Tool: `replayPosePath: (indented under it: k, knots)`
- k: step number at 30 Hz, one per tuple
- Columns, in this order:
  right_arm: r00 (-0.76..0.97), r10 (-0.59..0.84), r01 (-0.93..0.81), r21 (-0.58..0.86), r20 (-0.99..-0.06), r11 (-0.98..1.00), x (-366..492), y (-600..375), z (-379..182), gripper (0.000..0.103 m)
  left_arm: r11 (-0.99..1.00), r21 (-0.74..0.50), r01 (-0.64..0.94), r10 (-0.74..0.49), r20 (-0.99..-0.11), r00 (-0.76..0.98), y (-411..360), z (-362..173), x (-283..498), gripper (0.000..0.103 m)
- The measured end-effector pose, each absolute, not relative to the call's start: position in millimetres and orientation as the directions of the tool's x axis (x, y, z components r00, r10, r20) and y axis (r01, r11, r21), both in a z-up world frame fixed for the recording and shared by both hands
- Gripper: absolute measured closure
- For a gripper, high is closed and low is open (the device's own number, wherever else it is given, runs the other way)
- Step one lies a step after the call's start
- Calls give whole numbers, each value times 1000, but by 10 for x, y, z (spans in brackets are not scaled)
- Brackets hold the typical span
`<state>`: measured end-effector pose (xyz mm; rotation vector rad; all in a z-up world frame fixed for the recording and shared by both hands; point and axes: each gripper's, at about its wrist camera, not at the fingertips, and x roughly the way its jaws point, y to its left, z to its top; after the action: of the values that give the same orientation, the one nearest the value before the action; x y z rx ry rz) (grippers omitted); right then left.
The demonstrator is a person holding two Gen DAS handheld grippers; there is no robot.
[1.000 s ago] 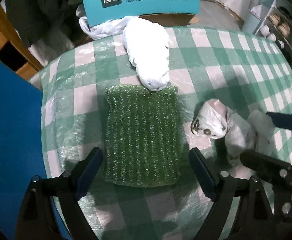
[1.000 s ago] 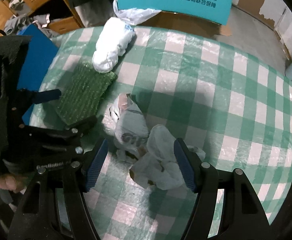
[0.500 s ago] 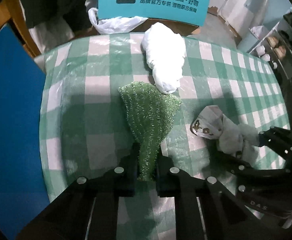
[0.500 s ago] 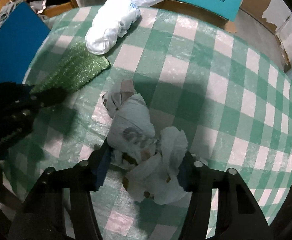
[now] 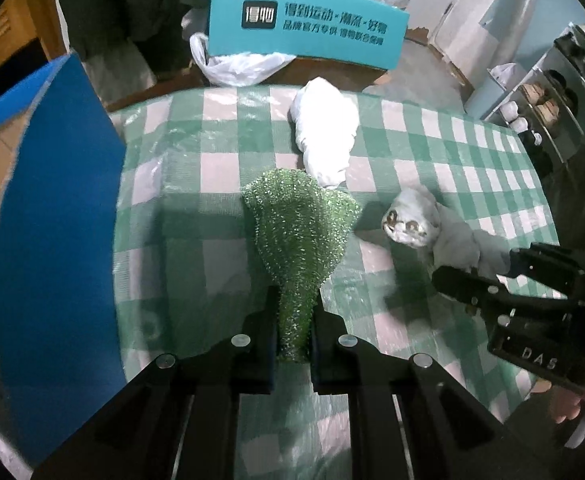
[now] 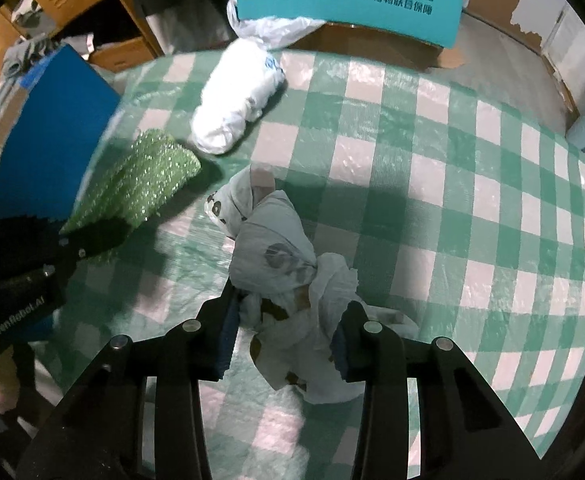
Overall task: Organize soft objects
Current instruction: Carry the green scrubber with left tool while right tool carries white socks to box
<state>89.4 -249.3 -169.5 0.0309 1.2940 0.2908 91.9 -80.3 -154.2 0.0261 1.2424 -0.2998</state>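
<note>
My left gripper [image 5: 292, 334] is shut on the near edge of a sparkly green cloth [image 5: 298, 232], which hangs bunched above the green checked table [image 5: 196, 216]; the cloth also shows in the right wrist view [image 6: 140, 184]. My right gripper [image 6: 282, 330] is closed around a crumpled white printed garment [image 6: 280, 260], lifted slightly; the garment shows in the left wrist view [image 5: 416, 220] too. A white rolled bundle [image 5: 324, 136] lies at the table's far side, also in the right wrist view [image 6: 236, 100].
A blue bin [image 5: 56, 208] stands against the table's left edge. A teal box [image 5: 308, 28] with a plastic bag [image 5: 236, 64] sits behind the table. Shelves [image 5: 564, 92] stand to the far right.
My left gripper closed on the flat green cloth and raised it into a bunch. My right gripper closed on the white garment and lifted it a little.
</note>
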Motion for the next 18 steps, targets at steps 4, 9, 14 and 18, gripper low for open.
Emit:
replayPosePath:
  k: [4,9,14,18]
  knots:
    - [273,239,-200,188,-932,962,822,-2471,-1525,66,959,-126,254,-206,-925,319,-816,-1399,805,92]
    - [309,249,-204,192,-918,960,770,-2437,-1326,66,960,-96,263,-189,-915,357,-809,-1237,699,92]
    - [337,258,-212,194,-906,958,719,-2407,-1170,66,962,-74,264,-176,-904,390,-759,-1093,620,92]
    - [363,272,-223,201,-891,954,677,-2389,-1027,66,962,-62,265,-172,-893,417,-738,-977,558,92]
